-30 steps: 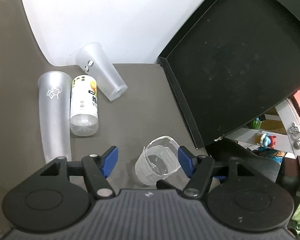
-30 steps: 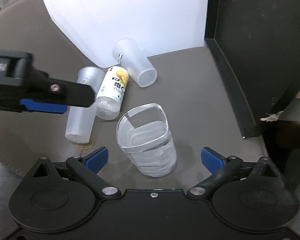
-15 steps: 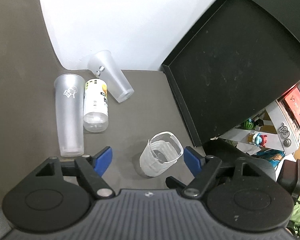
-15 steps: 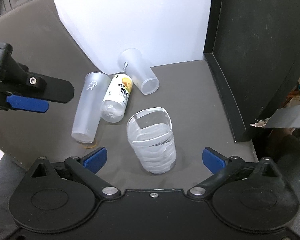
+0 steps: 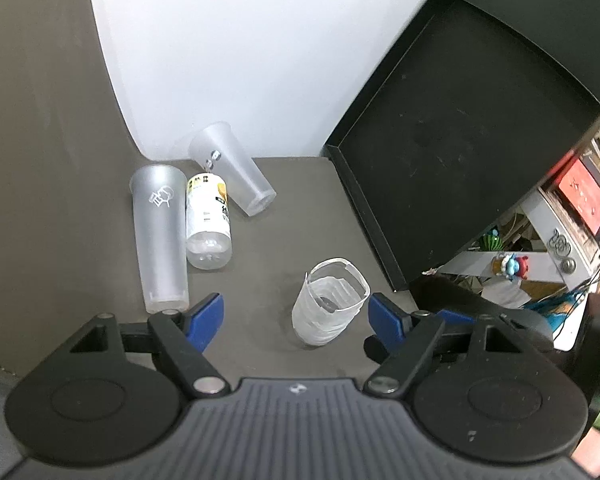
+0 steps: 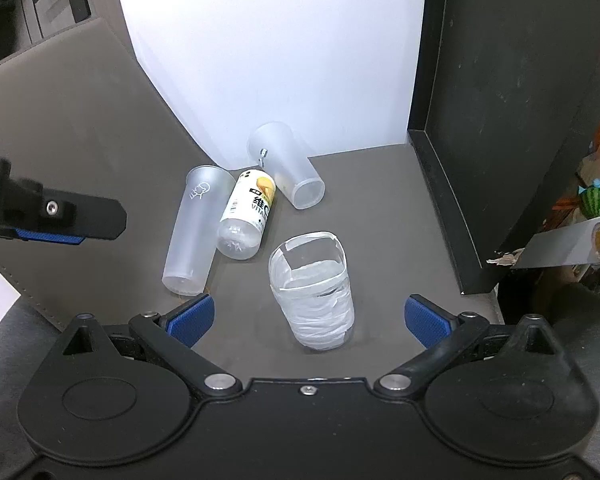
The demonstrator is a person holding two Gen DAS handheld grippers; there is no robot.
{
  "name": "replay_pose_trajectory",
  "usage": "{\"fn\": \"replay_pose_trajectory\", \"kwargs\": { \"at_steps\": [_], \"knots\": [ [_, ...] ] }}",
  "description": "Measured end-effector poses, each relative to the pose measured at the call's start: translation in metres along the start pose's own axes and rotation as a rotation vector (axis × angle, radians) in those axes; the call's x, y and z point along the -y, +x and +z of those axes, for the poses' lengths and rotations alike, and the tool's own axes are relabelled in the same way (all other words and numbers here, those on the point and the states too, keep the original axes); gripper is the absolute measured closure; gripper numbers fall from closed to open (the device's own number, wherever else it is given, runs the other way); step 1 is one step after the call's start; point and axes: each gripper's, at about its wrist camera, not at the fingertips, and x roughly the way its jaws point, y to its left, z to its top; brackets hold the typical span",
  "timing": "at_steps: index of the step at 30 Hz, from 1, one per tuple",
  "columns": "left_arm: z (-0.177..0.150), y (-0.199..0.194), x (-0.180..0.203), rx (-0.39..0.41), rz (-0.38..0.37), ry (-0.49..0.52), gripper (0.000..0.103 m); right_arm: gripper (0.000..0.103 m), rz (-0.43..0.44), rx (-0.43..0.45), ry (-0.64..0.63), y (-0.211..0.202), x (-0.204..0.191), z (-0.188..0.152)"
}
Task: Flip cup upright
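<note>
A short clear cup wrapped in white tape (image 5: 329,303) (image 6: 313,292) stands upright on the grey table, mouth up. My left gripper (image 5: 296,316) is open and empty, its blue pads on either side of the cup and apart from it. My right gripper (image 6: 308,320) is open and empty, with the cup standing between and just beyond its pads, untouched. One finger of the left gripper (image 6: 64,220) shows at the left of the right wrist view.
Two frosted tall cups (image 5: 160,236) (image 5: 234,174) and a clear bottle with a yellow label (image 5: 208,226) lie on their sides at the back left. A black tray (image 5: 460,148) leans at the right. A white wall stands behind.
Both grippers have drawn back and risen from the taped cup, which stays upright on the table. The left gripper's pads have opened wider and no longer sit close around it.
</note>
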Motion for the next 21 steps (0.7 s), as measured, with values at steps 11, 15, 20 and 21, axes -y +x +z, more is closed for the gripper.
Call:
{"fn": "replay_pose_trajectory", "kwargs": {
  "at_steps": [11, 15, 20, 21],
  "knots": [
    [-0.021, -0.021, 0.004, 0.035, 0.039, 0.056, 0.022, 0.0, -0.047, 0.022, -0.023, -0.023, -0.001, -0.002],
    [-0.026, -0.028, 0.001, 0.045, 0.046, 0.053, 0.022, 0.0, -0.049, 0.014, -0.017, -0.031, 0.002, 0.001],
    [-0.032, -0.034, -0.001, 0.04, 0.056, 0.063, 0.022, 0.0, -0.037, 0.009, -0.016, -0.041, 0.005, 0.003],
    [-0.033, -0.035, -0.002, 0.036, 0.059, 0.064, 0.022, 0.0, -0.031, 0.006, -0.013, -0.043, 0.006, 0.004]
  ]
}}
